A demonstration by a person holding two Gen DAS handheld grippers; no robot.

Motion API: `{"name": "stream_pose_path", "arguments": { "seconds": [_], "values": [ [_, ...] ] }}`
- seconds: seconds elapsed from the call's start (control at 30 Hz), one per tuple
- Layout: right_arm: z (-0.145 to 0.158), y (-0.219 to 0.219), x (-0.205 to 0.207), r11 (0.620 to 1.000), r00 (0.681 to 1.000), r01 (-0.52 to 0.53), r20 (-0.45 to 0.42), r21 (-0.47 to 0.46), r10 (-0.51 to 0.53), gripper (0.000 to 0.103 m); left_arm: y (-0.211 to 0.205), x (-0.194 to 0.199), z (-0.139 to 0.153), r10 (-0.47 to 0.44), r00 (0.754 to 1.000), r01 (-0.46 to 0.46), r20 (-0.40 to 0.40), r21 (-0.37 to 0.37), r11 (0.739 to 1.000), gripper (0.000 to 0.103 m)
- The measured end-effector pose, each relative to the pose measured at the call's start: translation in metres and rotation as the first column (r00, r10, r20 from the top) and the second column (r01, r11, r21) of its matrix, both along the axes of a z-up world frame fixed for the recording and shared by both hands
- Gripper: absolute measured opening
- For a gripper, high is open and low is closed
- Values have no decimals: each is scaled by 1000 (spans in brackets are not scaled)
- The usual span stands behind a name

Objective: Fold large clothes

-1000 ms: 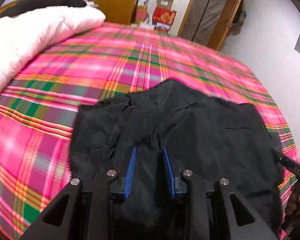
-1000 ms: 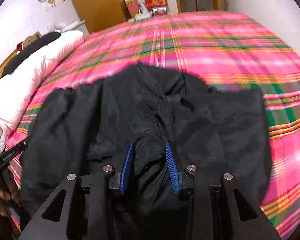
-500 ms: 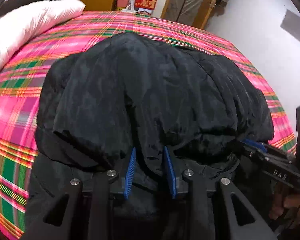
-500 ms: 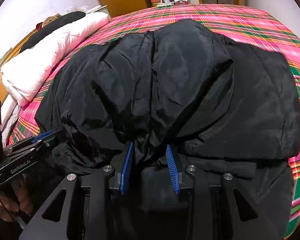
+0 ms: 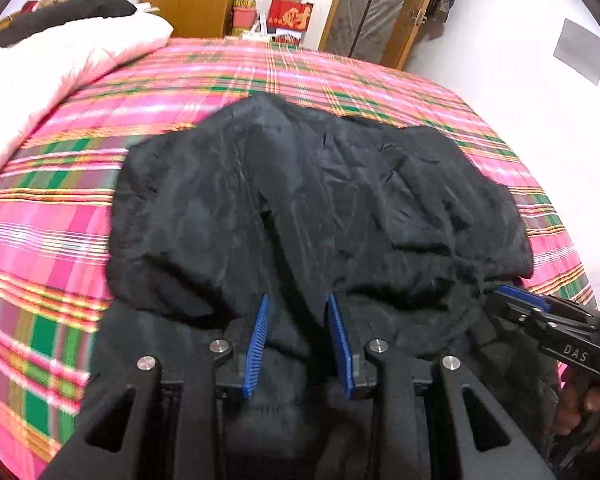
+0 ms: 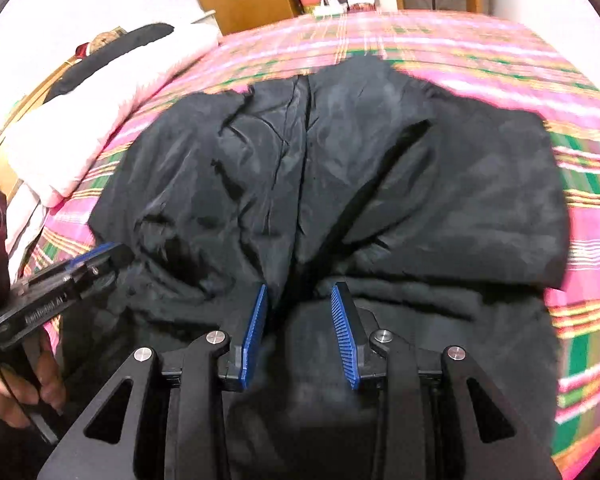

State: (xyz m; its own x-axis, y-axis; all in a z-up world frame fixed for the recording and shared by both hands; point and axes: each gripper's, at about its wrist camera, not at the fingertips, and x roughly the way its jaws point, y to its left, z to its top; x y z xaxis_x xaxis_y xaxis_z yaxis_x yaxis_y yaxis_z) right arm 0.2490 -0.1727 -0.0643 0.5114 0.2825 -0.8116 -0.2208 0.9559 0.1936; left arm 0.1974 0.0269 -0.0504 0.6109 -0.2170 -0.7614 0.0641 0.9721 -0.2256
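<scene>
Both grippers grip the same near hem of one garment. In the left wrist view the left gripper [image 5: 296, 336] sits at the bottom centre of the frame, its blue pads [image 5: 257, 344] partly apart with a bunch of black fabric pinched between them. The right gripper [image 6: 300, 332] shows the same thing in its own view: jaws narrowed onto a gathered ridge of cloth, though the fabric is so dark there that how firmly the pads press is a judgement rather than plain sight.

The black jacket [image 5: 320, 208] spreads away from both grippers toward the upper middle of each frame, doubled over so that a puffy upper layer lies on a lower layer nearer the cameras. Its long axis runs left to right across the frame, along the line joining the two grippers, which stand at either end of the near edge; neither hand is clearly nearer. The garment lies on the pink plaid bedspread [image 5: 60, 208], with a white quilt [image 5: 40, 76] at the upper left.

The coming move probably turns on carrying the held edge forward, up the frame, evenly with both hands so the fold lands square.
</scene>
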Motion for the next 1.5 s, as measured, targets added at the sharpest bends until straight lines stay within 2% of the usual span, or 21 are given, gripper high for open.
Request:
{"name": "stream_pose_path", "arguments": {
  "seconds": [0.33,0.5,0.7,0.83,1.23,1.33,1.5],
  "values": [
    [32,-62,-91,996,996,85,35,19,-85,35,19,-93,47,60,996,-61,61,18,998,32],
    [40,-69,-135,995,994,99,48,32,-100,35,18,-134,63,79,993,-83,83,41,996,32],
    [43,-69,-178,996,993,93,78,17,-94,35,8,-179,69,67,993,-72,93,57,996,32],
    [41,-71,-197,996,992,89,85,5,-89,44,3,-196,68,58,995,-64,85,65,996,32],
    [32,-87,-221,988,984,155,87,-18,-153,44,0,-217,58,67,995,-74,71,103,992,32],
    [28,-91,-221,985,983,169,78,-20,-167,50,5,-216,52,83,995,-88,55,102,991,32],
    [19,-100,-217,981,980,193,53,-20,-192,51,19,-209,40,124,992,-126,26,99,987,35]
  ]
}}
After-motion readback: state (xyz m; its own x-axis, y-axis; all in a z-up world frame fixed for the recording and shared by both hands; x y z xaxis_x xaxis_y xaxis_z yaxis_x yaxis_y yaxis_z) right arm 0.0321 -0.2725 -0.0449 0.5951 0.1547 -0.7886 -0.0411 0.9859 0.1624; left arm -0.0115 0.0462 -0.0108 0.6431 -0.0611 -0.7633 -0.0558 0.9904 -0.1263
